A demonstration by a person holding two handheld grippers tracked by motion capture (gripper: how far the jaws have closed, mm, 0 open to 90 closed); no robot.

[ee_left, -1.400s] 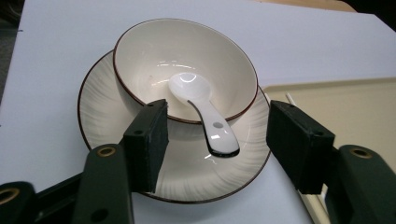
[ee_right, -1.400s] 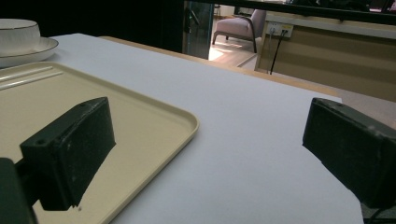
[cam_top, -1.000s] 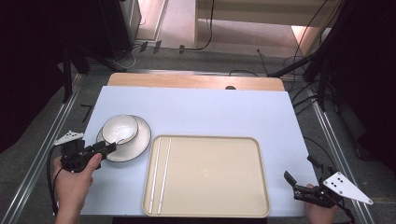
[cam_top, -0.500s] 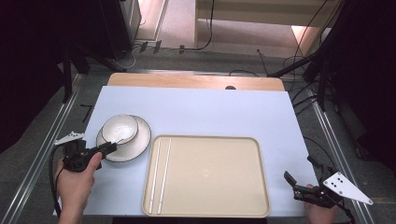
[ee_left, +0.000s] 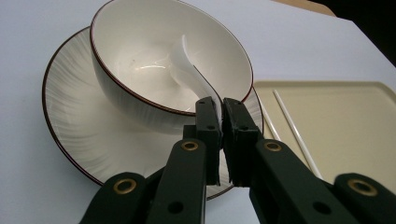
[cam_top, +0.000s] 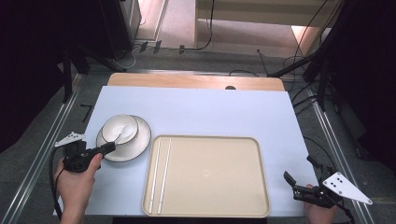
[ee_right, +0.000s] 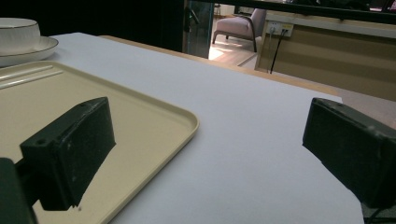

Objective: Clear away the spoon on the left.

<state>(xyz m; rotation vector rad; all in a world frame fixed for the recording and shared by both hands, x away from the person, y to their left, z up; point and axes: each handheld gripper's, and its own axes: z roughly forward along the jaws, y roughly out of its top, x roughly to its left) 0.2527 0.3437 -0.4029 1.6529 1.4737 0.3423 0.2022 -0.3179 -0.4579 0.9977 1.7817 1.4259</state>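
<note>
From above, the left gripper (cam_top: 106, 148) reaches to the bowl (cam_top: 120, 129), which sits on a plate (cam_top: 138, 144) left of the tray (cam_top: 210, 177), while the right gripper (cam_top: 299, 182) rests at the table's (cam_top: 210, 112) right near corner. In the left gripper view, the jaws have just closed and pinch the handle of the white spoon (ee_left: 189, 77) lying in the bowl. In the right gripper view, the jaws stand wide apart with nothing between them, over the tray's corner.

A white spoon (ee_left: 189, 70) leans in the white bowl (ee_left: 140, 51), handle end clamped.
</note>
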